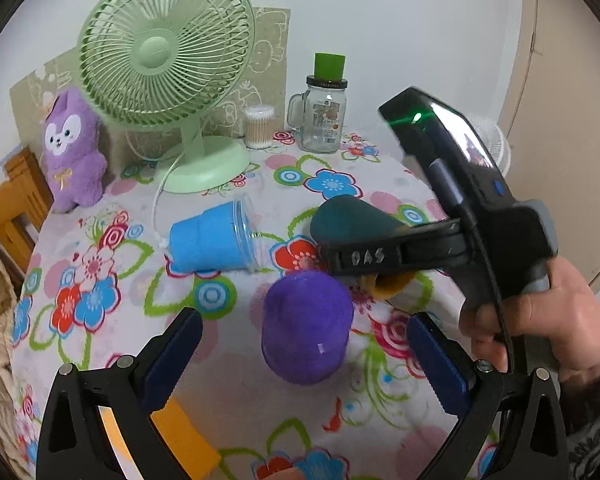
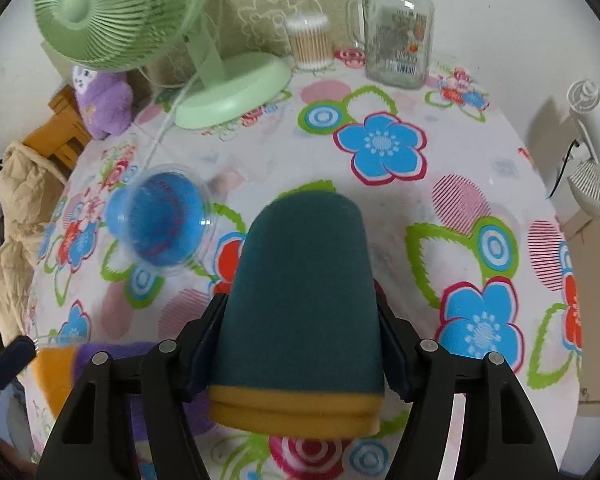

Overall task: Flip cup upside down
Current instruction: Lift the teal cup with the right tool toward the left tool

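My right gripper [image 2: 300, 344] is shut on a dark teal cup with an orange rim band [image 2: 300, 304]; the cup lies sideways in the jaws, base pointing away, above the floral tablecloth. In the left wrist view this teal cup [image 1: 352, 216] and right gripper [image 1: 380, 256] are at centre right. A purple cup [image 1: 306, 326] stands upside down on the table between my open left fingers [image 1: 180, 344], untouched. My left gripper [image 1: 304, 356] is open. A blue cup in a clear shell [image 1: 212, 236] lies on its side; it also shows in the right wrist view [image 2: 162, 220].
A green desk fan [image 1: 168, 64] with its white cord, a purple plush toy [image 1: 74, 152], a cotton-swab tub [image 1: 259, 127] and a glass jar mug [image 1: 324, 116] stand at the back. An orange object [image 1: 184, 436] lies near the left finger. The round table edge [image 2: 540, 184] drops off at right.
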Tool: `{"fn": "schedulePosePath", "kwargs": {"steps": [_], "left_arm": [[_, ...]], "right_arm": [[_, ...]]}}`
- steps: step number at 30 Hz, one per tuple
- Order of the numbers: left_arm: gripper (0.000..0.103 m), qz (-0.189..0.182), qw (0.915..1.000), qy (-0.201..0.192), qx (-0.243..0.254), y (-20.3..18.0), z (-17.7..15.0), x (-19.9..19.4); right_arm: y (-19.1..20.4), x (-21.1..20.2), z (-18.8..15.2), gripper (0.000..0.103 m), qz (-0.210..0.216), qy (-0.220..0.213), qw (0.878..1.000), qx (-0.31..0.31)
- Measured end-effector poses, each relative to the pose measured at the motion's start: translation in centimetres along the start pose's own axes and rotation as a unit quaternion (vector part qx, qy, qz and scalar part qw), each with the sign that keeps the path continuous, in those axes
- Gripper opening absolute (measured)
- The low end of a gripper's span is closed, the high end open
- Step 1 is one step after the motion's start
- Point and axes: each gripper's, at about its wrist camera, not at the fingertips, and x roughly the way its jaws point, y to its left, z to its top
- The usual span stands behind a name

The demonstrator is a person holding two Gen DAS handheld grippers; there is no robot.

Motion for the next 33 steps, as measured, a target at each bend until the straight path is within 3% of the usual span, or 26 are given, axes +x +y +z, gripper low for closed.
{"fn": "schedulePosePath", "kwargs": {"steps": [6,14,22,28,33], "left_arm": [[0.103,-0.016,0.9995,-0.020,-0.019,0.0,-1.6,-2.7],[0.103,-0.036,0.9977,-0.030,-0.049,-0.1,-2.8,-4.9],[0.103,-0.044,0.9962,-0.028,-0.071,-0.2,-5.6,-6.8],[0.103,-0.033,0.9947,-0.008,-0.097,0.1,-9.1,-7.5],[0.103,-0.026,0.9910,0.008,-0.131,1.3,-11.7,-7.0]], "right_arm": [[0.3,-2.2,-1.3,0.068,-0.001,-0.014,1.000,-0.015],[0.5,-6.3,-3.8,0.068,0.033,-0.056,0.998,-0.025],[1.7,-12.0,-9.7,0.068,0.051,-0.100,0.992,-0.054],[2.8,-12.4,-13.4,0.068,0.073,-0.099,0.991,-0.059],[3.0,-9.6,-15.7,0.068,0.098,-0.071,0.991,-0.050]]}}
